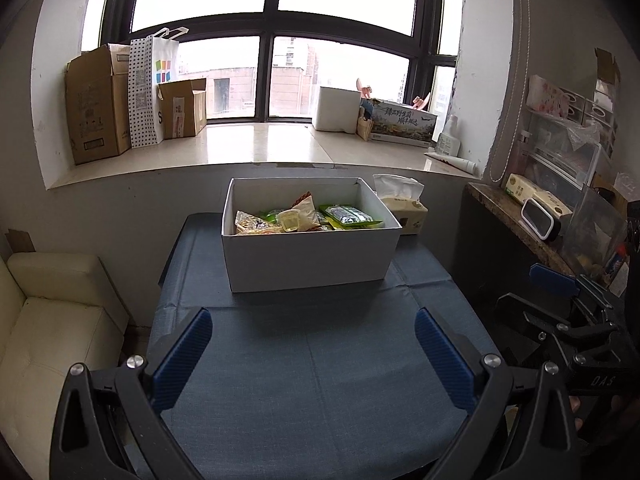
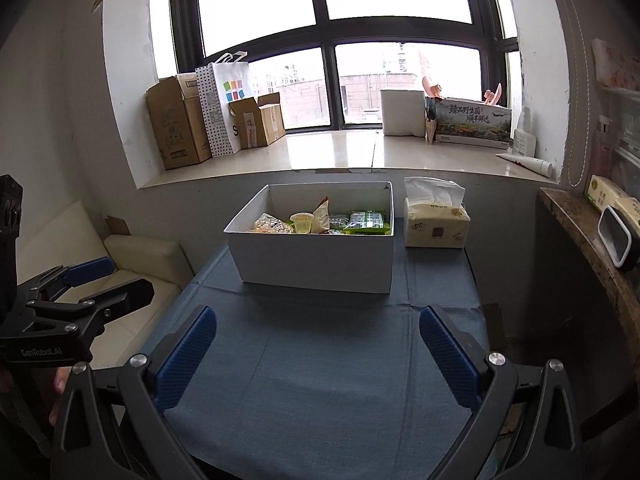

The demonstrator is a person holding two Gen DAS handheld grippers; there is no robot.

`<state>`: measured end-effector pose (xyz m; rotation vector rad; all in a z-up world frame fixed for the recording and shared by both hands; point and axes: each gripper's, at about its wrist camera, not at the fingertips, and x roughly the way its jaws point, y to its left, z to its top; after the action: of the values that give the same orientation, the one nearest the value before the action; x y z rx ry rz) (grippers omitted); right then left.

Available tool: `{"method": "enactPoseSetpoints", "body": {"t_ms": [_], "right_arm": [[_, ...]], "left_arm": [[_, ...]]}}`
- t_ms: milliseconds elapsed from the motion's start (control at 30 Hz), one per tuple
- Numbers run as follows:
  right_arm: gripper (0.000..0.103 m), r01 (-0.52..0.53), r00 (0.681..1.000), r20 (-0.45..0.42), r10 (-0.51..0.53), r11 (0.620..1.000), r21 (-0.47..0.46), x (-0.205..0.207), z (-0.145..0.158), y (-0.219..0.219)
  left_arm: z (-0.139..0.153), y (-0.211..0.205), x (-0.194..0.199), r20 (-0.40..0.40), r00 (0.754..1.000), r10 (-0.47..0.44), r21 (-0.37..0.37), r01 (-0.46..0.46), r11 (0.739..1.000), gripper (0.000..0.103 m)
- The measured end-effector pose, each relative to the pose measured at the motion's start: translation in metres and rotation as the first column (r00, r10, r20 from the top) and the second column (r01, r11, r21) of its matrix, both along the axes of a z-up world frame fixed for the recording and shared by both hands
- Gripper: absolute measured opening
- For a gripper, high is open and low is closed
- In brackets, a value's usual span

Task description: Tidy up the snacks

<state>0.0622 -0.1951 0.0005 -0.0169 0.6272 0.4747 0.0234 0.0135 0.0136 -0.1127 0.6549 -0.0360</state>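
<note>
The white cardboard box (image 1: 308,256) of packaged snacks (image 1: 304,216) sits ahead of both wide-spread, empty grippers, left gripper (image 1: 312,356) and right gripper (image 2: 318,354); bare blue tablecloth (image 1: 312,380) lies between.

I read "GenRobot.AI" on the left gripper (image 2: 96,276) body at the frame's lower left. "DAS" shows on the right gripper (image 1: 560,292), lower right. The printed carton (image 2: 472,122) on the windowsill, upper right, carries "臻品野生菌 顺丰鲜达".

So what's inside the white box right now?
White box holds green packets, a small clear cup, a beige pouch and a crinkly wrapper. Anything underneath is hidden.
</note>
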Motion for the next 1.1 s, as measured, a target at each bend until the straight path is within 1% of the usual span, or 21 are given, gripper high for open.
{"method": "enactPoseSetpoints", "body": {"t_ms": [300, 400, 733, 1100], "right_arm": [[0.103, -0.001, 1.000, -0.009, 0.001, 1.000, 0.006, 0.0003, -0.0014, -0.0013], [0.103, -0.011, 1.000, -0.017, 0.011, 1.000, 0.021, 0.0008, -0.0012, -0.0021], [0.103, -0.012, 1.000, -0.017, 0.012, 1.000, 0.016, 0.0000, -0.0019, 0.0002], [0.103, -0.036, 0.999, -0.019, 0.036, 0.999, 0.022, -0.0013, -0.0024, 0.0027]], "left_arm": [[-0.0027, -0.0006, -0.0006, -0.008, 1.000, -0.005, -0.011, 0.005, 1.000, 0.103], [-0.0041, -0.0006, 0.0006, -0.013, 1.000, -0.006, -0.011, 0.006, 1.000, 0.103], [-0.0053, 0.0012, 0.0011, -0.011, 1.000, -0.011, -0.016, 0.011, 1.000, 0.103], [-0.0069, 0.0016, 0.0010, -0.016, 1.000, -0.011, -0.017, 0.010, 1.000, 0.103]]}}
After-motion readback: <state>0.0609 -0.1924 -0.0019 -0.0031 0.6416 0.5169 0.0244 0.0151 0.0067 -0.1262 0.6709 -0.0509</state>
